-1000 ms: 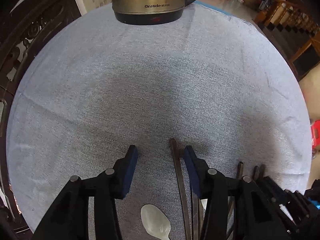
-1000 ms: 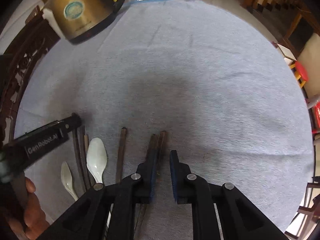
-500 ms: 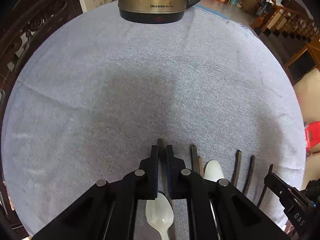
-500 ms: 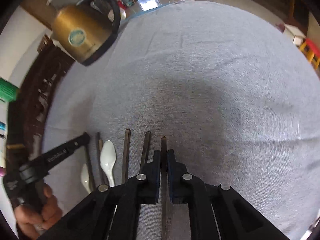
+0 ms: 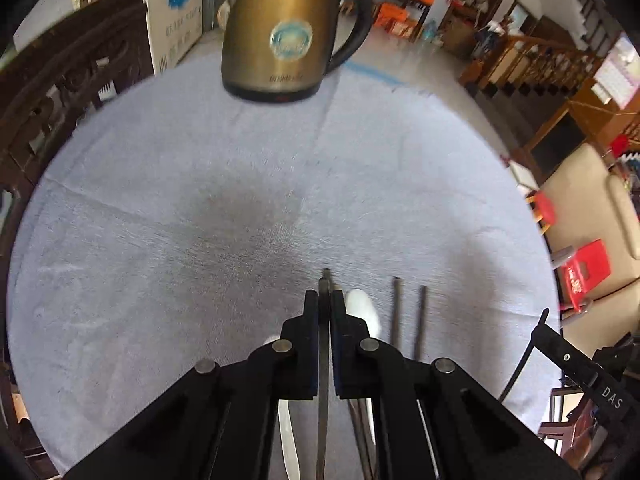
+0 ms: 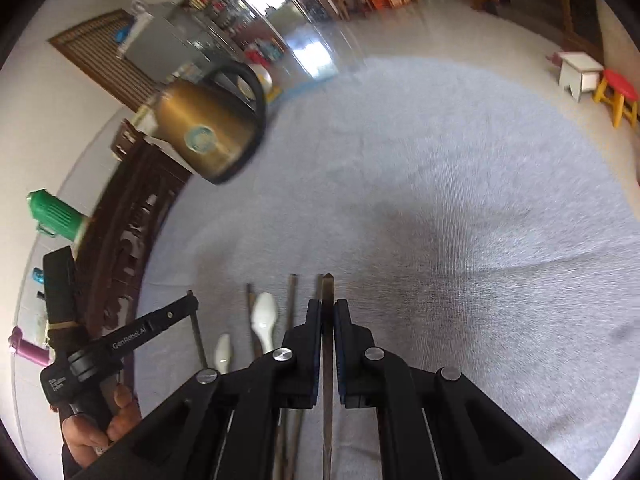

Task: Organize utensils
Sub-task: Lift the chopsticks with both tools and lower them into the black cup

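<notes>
The left gripper [image 5: 324, 308] is closed on a dark chopstick [image 5: 323, 400], which runs lengthwise between the two pads and projects a short way past the fingertips [image 5: 310, 300]. The gripper is held low over the grey cloth [image 5: 160, 220] and pitched forward, so that the far room and the brass kettle [image 5: 288, 36] at the far edge of the cloth are in view. Just right of it a white spoon [image 5: 364, 310] is seen on the cloth, and beyond that two more dark sticks [image 5: 408, 320] lie side by side, roughly parallel. A second pale spoon [image 5: 288, 436] is partly hidden beneath the left finger. In the right wrist view, the right gripper [image 6: 327, 312] is likewise clamped on its own chopstick [image 6: 327, 380], whose tip stands just clear of the pads. This gripper is rolled to one side, the kettle [image 6: 204, 136] and the horizon appearing tilted. To its left the spoon [image 6: 264, 320], a smaller spoon [image 6: 223, 354] and several dark sticks [image 6: 293, 304] are laid in a loose row on the cloth [image 6: 480, 200]. At the lower left edge the person's left hand [image 6: 100, 428] is seen wrapped around the handle of the other gripper, which is raised off the cloth. Both views are somewhat blurred; whether either held stick touches the cloth cannot be told.
</notes>
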{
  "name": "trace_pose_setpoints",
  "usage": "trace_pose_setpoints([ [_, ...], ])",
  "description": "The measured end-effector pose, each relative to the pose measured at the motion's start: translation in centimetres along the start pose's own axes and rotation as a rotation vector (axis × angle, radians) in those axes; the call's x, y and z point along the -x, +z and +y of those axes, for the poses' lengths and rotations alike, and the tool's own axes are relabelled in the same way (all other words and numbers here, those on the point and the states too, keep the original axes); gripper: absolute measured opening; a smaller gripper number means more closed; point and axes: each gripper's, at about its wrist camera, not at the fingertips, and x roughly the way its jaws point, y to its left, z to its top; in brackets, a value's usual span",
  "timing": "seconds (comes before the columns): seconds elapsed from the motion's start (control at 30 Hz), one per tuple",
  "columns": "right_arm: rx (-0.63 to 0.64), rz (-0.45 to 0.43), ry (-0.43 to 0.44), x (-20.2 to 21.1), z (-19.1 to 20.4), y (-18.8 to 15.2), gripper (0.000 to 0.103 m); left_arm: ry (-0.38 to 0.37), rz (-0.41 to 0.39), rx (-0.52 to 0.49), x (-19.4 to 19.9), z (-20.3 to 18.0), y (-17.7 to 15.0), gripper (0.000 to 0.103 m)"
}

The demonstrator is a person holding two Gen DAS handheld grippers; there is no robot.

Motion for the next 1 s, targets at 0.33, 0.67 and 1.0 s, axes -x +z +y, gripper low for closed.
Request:
trace_pose_setpoints([
  [0.33, 0.089, -0.251, -0.030, 10.0, 3.3, -4.8, 0.007, -0.049, -0.264, -0.063, 11.8, -3.2, -3.0, 0.005],
  [0.67, 0.173, -0.491, -0.062, 17.2, 7.1, -10.4, 0.007, -0.053, -0.474, -0.095, 19.8, -2.9, -8.5, 0.005],
  [1.0, 0.262, -0.701, -0.011, 25.3, 10.8, -14.5, 0.007, -0.109, -0.690, -0.110, 28.8, -3.1, -12.4, 0.005],
])
